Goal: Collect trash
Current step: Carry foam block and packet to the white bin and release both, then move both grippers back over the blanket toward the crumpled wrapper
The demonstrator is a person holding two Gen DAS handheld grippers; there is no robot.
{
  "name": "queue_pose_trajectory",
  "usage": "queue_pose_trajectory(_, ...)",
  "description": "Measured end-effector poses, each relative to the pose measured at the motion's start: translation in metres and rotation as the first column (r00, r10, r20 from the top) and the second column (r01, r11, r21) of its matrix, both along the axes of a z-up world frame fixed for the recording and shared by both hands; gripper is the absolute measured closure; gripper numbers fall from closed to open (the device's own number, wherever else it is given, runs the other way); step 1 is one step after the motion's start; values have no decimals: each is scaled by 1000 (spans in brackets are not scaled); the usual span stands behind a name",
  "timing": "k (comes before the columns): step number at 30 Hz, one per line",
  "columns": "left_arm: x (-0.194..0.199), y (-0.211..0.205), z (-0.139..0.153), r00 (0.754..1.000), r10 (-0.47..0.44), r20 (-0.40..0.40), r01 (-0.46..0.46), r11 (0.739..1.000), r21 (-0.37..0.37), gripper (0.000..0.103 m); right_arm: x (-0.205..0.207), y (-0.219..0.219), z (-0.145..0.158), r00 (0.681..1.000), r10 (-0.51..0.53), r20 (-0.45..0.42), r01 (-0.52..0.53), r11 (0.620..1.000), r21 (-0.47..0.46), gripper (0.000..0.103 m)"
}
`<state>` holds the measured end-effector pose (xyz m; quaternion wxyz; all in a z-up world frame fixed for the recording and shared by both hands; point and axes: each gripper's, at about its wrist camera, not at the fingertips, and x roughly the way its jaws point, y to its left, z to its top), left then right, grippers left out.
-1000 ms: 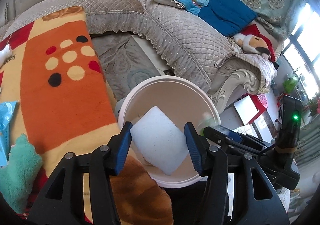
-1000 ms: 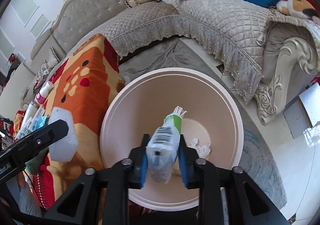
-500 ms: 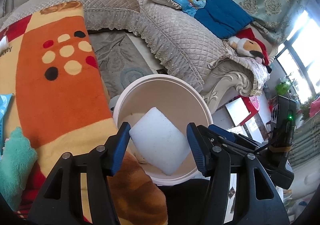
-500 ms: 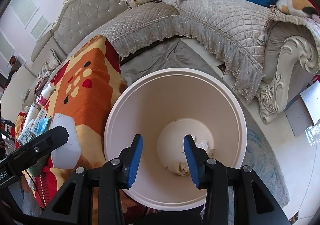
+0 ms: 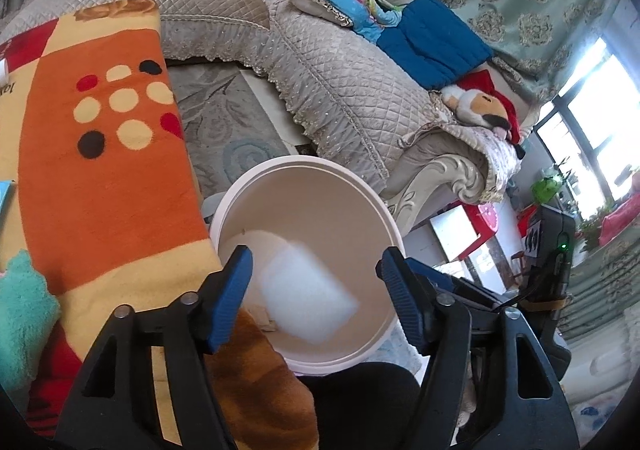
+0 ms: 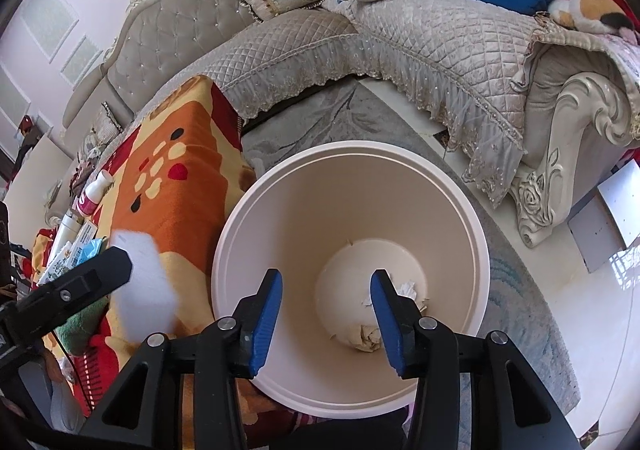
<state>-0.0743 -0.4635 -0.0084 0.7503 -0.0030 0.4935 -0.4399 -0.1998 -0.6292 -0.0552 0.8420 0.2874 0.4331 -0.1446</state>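
A pale round trash bin point(image 5: 308, 170) stands on the floor beside the blanket-covered table; it also shows in the right wrist view point(image 6: 352, 154). My left gripper point(image 5: 314, 292) is open above the bin. A white foam block point(image 5: 308, 302), blurred, is loose between its jaws and over the bin; it also shows in the right wrist view point(image 6: 144, 290). My right gripper point(image 6: 326, 322) is open and empty over the bin. Crumpled paper and wrappers point(image 6: 372, 334) lie at the bin's bottom.
An orange patterned blanket point(image 5: 100, 170) covers the table at left. Bottles and packets point(image 6: 80, 226) lie at its far end. A quilted grey sofa point(image 5: 340, 90) with cushions, a blue cloth and a plush toy point(image 5: 480, 110) curves behind the bin.
My right gripper opened and its green-and-white packet dropped out of sight into the bin. My left gripper opened wider and the foam block came loose, now blurred.
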Motion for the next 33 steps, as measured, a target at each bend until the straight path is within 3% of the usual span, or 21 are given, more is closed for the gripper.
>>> queue_pose_trajectory(18,-1,19,-3,994,64,87,-71,994,85,36,4,13,3,1000,24,-3,-24,1000,-9,54)
queue_pose_trajectory(33,-10,77,20,967,140,213,-165,981,105,36,26,69,30,992,125,36,-123,991,-44,51)
